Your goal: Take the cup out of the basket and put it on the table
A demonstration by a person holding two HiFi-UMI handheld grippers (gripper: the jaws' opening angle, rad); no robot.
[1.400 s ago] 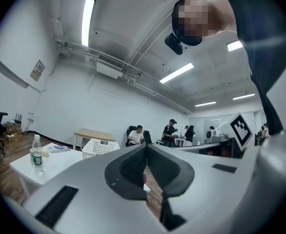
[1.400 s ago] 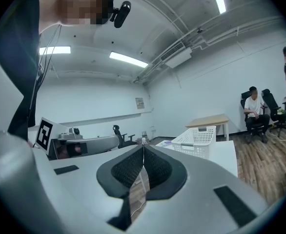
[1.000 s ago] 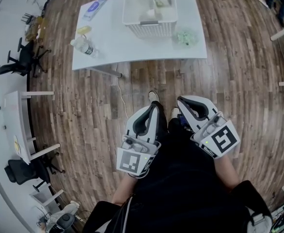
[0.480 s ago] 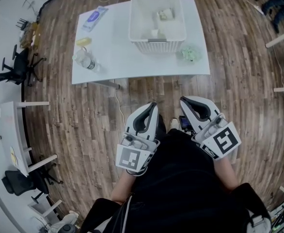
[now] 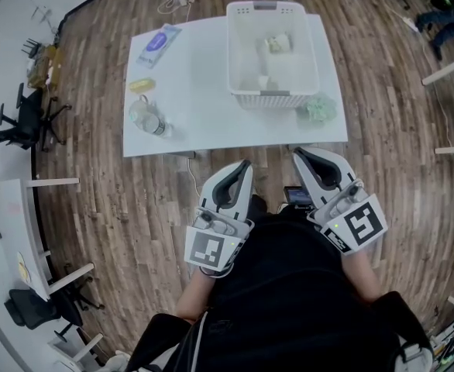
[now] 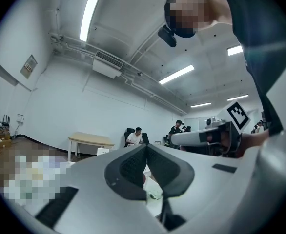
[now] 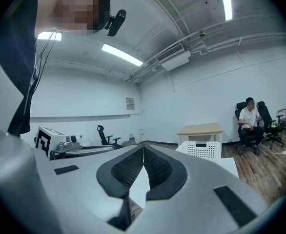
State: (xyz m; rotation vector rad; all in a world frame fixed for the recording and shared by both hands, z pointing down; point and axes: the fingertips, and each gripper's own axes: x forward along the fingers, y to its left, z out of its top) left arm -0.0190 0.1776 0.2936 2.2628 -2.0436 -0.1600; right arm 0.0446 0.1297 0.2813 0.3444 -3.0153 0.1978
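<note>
Since the earlier frames the table (image 5: 211, 122) has slid down and toward the middle of the head view, so the person appears to have stepped closer to it, while both grippers hang where they were in front of the body. The left gripper (image 5: 245, 165) sits at about 6 o'clock in that view and the right gripper (image 5: 296, 153) just toward 5 o'clock, both short of the table's near edge. Each gripper's own view shows its dark pads pressed together with nothing between them, so both claws are closed and empty. The white basket (image 5: 272, 95) stands on the table at about 12 o'clock. Inside it, a small white shape near the front wall is most likely the cup (image 5: 262, 81), though it is too small to be sure, and a pale yellowish item lies beyond it. A green crumpled thing (image 5: 320, 108) lies at the basket's 4 o'clock corner, and a bottle (image 5: 149, 120) lies toward 10 o'clock. By my reading nothing of the task is done: the approach is under way, and reaching in, gripping, lifting out and setting down all remain.
</note>
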